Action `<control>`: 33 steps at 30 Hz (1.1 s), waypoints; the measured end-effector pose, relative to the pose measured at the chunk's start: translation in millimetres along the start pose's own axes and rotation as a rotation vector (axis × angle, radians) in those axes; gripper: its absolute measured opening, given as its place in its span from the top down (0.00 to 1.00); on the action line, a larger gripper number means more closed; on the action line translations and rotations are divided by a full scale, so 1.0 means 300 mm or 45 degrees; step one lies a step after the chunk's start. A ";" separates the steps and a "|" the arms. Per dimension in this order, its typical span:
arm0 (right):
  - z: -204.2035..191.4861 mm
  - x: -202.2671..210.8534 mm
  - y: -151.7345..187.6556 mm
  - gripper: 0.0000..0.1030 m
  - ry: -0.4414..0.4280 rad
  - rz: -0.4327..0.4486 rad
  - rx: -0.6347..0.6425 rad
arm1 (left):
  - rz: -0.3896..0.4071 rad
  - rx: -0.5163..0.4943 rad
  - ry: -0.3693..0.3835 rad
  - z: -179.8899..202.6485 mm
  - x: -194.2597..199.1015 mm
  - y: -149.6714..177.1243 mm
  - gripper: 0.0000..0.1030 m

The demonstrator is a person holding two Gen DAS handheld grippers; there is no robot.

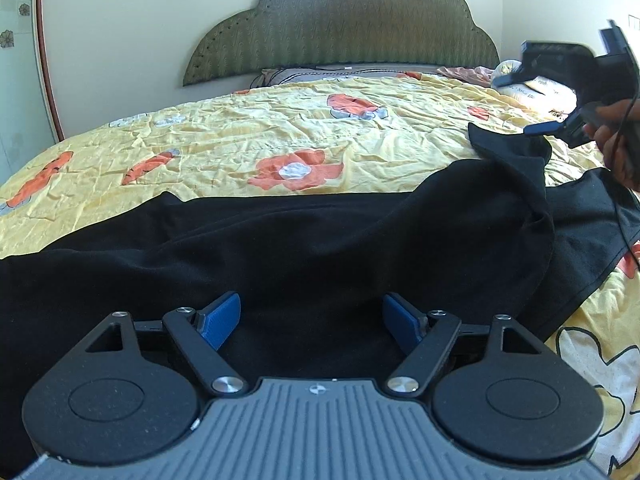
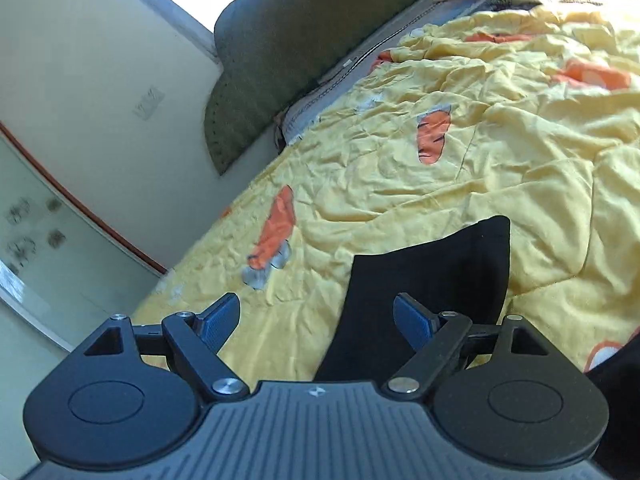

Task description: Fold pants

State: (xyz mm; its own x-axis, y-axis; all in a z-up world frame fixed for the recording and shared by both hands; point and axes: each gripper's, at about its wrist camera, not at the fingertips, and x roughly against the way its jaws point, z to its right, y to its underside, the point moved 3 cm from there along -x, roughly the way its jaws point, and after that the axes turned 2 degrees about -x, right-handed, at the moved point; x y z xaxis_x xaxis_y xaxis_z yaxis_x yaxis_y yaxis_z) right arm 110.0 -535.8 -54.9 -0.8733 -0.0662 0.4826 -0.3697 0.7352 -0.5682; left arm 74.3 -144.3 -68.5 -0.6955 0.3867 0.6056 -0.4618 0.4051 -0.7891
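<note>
**Black pants across the bed, both claws spread**

The bed [image 1: 168, 140] fills both views, covered by a wrinkled yellow sheet [image 1: 400, 148] printed with orange flowers. A green headboard [image 1: 344, 28] stands against the wall [image 1: 120, 48] at the far end, and a pillow [image 1: 532, 84] lies near the right corner by it.

The pants [image 1: 304, 240] lie across the near part of the bed, a wide black mass running side to side. On the right, one part is folded up and over, ending in a raised flap just below the right claw [image 1: 520, 104]. The right wrist view shows that flap as a dark strip over the sheet.

The left claw [image 1: 311, 322] hangs low over the pants, its blue pads wide apart with nothing between them. The right claw is spread too, above the flap; its pads grip no cloth.
</note>
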 end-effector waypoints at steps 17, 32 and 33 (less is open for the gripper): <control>-0.072 -0.090 0.031 0.95 0.402 0.150 0.388 | 0.009 0.019 0.033 -0.008 0.002 0.005 0.19; 0.353 0.454 0.183 0.88 0.152 0.218 -0.375 | 0.000 -0.003 0.016 0.003 -0.002 0.002 0.17; 0.368 0.433 0.189 0.83 0.130 0.205 -0.435 | 0.000 -0.004 0.014 0.004 -0.002 0.003 0.16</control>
State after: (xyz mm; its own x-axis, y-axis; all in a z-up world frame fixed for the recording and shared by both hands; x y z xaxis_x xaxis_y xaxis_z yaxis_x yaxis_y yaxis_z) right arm -59.5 -577.0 -97.9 -0.8693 0.1231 0.4787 -0.0883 0.9142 -0.3955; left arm 73.7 -145.2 -69.6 -0.6896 0.3958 0.6065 -0.4597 0.4078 -0.7889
